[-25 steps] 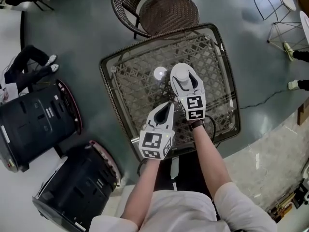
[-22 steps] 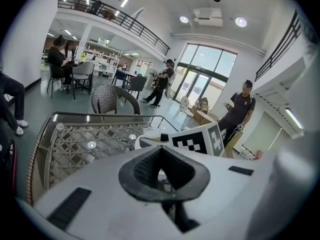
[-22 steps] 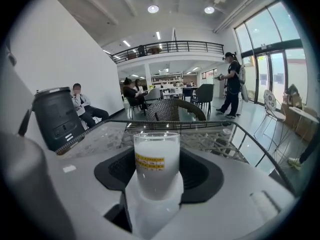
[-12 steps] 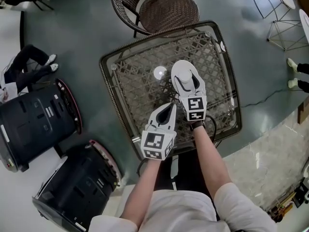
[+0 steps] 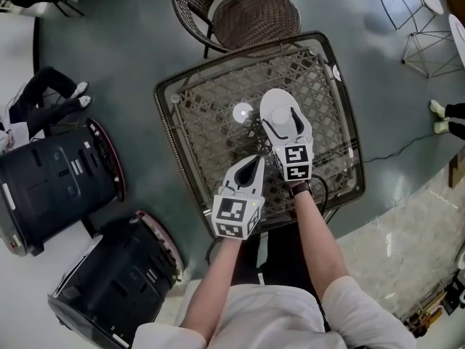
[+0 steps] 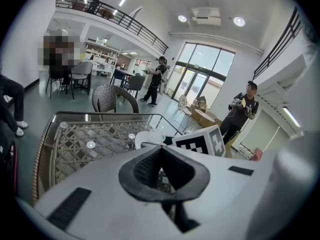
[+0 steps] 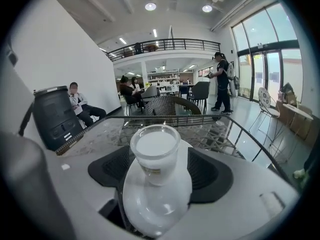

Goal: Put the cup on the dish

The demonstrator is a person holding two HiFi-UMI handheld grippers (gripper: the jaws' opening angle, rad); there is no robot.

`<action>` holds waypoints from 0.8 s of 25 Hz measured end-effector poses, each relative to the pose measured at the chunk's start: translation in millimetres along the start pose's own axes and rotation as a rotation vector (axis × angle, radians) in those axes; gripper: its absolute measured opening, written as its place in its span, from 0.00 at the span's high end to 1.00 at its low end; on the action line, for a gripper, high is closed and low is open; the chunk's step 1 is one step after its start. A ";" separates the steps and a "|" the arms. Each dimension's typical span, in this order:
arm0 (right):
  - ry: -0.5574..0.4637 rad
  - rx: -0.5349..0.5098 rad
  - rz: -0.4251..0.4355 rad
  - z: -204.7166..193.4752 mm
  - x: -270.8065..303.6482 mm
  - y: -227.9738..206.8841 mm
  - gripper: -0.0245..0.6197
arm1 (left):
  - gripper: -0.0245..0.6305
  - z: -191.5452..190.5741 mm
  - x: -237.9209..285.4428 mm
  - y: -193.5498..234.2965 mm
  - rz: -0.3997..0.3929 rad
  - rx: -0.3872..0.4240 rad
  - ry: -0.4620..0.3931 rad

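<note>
left gripper [image 6: 160, 159] is nearest, over the near part of the counter, tips pressed together, nothing between them. it is idle.

just beyond it, right gripper [image 7: 156, 171] is pinching the glossy white oval dish [image 7: 157, 206] across its sides, with a black pad on each flank. the small translucent cup with milky white inside [image 7: 155, 151] looks to be standing upright on the far half of the dish, so the task seems as good as done. can't tell if the dish rests on the glass-topped brown wicker counter [image 5: 211, 133] or hangs just above it.

risks, as i judge them:
- the cup sits loose and off-centre toward the far end. any forward dip of the right gripper likely slides or tips it off.
- the dish is smooth and held only at its rim, so it may rotate or slip in the pads if the grip eases early.
- a hard set-down on glass could jolt the cup over or chip the dish.
- the left gripper is close beside and could knock the dish if it moves.

further off is a dark wicker round chair [image 5: 251, 17], well apart and no issue.
</note>
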State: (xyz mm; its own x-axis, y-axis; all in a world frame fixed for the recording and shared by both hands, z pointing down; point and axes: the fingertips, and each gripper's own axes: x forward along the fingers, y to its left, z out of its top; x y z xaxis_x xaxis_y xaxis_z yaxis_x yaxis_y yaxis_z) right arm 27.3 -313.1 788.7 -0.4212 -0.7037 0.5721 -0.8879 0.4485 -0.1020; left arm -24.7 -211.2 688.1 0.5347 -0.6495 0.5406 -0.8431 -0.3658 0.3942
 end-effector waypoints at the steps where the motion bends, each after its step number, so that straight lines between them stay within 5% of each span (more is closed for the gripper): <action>1: -0.003 0.004 -0.002 1.3 -4.2 -0.5 0.40 | 0.96 1.5 -1.9 0.1 0.001 0.002 -0.004; 12: -0.056 0.071 -0.069 11.4 -86.5 -5.8 0.42 | 0.96 19.5 -32.6 6.5 0.026 0.030 -0.054; 20: -0.174 0.066 -0.068 60.5 -170.8 32.4 0.64 | 0.96 45.9 -86.3 -9.4 0.037 0.040 -0.134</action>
State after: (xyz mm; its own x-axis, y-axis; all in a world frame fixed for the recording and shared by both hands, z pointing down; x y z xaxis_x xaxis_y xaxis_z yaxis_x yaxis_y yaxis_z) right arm 59.3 -211.6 638.5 -0.3801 -0.8184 0.4310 -0.9233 0.3632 -0.1246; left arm -65.6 -182.3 603.6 0.4929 -0.7455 0.4486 -0.8651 -0.3649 0.3442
